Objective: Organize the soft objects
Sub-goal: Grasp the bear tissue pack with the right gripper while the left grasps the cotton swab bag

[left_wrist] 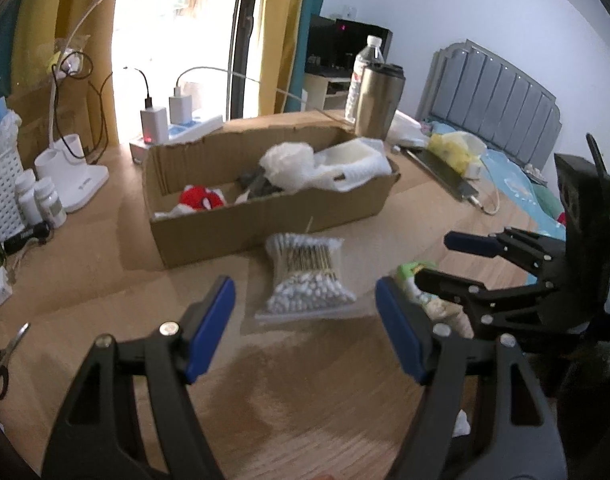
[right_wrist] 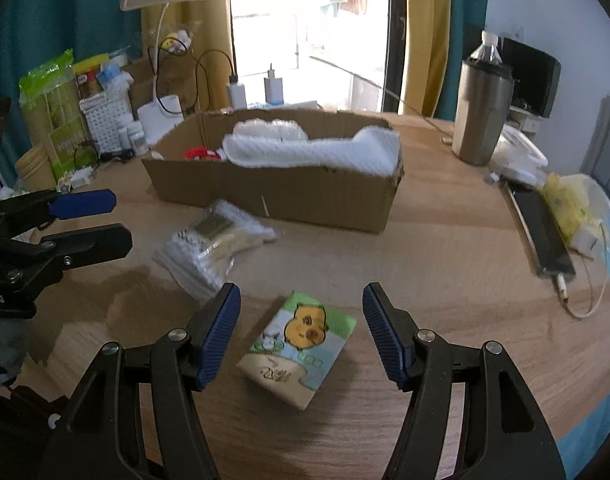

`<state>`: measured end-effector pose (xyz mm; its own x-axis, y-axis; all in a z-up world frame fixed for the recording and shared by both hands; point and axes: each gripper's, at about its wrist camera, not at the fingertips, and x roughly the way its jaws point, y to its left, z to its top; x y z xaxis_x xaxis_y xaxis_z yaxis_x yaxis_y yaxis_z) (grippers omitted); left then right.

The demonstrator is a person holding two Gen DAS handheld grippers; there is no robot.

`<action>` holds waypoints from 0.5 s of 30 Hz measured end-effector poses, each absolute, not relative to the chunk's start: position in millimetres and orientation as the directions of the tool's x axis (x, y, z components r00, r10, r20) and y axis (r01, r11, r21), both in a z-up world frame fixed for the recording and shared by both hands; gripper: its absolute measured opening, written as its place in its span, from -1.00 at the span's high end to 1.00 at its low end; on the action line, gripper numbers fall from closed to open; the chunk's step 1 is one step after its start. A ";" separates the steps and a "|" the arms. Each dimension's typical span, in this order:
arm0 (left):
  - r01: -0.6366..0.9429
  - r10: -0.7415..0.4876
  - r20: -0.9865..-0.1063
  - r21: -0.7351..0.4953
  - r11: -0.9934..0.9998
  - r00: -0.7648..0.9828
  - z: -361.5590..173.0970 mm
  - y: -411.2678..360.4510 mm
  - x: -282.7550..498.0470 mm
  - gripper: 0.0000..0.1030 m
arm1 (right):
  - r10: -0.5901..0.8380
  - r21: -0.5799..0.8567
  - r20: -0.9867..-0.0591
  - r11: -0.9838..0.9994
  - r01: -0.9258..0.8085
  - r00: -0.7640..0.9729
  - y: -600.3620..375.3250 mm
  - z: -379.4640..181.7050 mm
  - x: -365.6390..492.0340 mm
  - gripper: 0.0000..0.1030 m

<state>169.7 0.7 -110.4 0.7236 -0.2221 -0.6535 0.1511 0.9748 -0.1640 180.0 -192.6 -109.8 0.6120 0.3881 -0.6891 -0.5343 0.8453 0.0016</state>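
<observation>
While both tools hang over the table with nothing in them, we get a good read of the layout. Our right gripper stands wide open, its blue pads either side of the tissue pack, which lies flat on the wooden table with its cartoon face up; no pad touches it, and the pack sits slightly askew to the jaws, so a small turn looks needed before closing. Our left gripper is likewise spread wide and empty, pointed at the bag of cotton swabs just ahead of its pads. The bag lies flat too, close against the near wall of the cardboard box; from the left wrist view we cannot tell whether they touch.

That box looks like the destination: a white towel, a red plush and a white mesh puff already lie inside, so we judge the two loose items on the table are what remains. The towel drapes over the box's right end, leaving open floor nearer the left, by the plush.

Room to move is fair. Bare wood surrounds the tissue pack on all sides. The two grippers sit near each other, the left one showing at the edge of the right wrist view, so lifting together risks a bump. The steel tumbler and the phone stand well off to the right.
</observation>
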 end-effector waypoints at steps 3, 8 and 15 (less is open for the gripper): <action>0.148 -0.218 -0.667 -0.161 0.976 0.713 -115.2 -1.0 170.0 -0.44 | 0.384 0.015 -0.706 0.849 -0.529 0.595 -193.1 -120.9 181.7 -0.30; 0.144 -0.210 -0.685 -0.153 0.978 0.697 -122.0 -4.2 174.0 -0.44 | 0.378 0.029 -0.723 0.853 -0.521 0.578 -195.0 -132.9 187.3 -0.30; 0.143 -0.200 -0.706 -0.139 0.980 0.679 -128.3 -10.7 184.5 -0.44 | 0.401 0.065 -0.733 0.846 -0.530 0.550 -200.0 -141.7 196.2 -0.30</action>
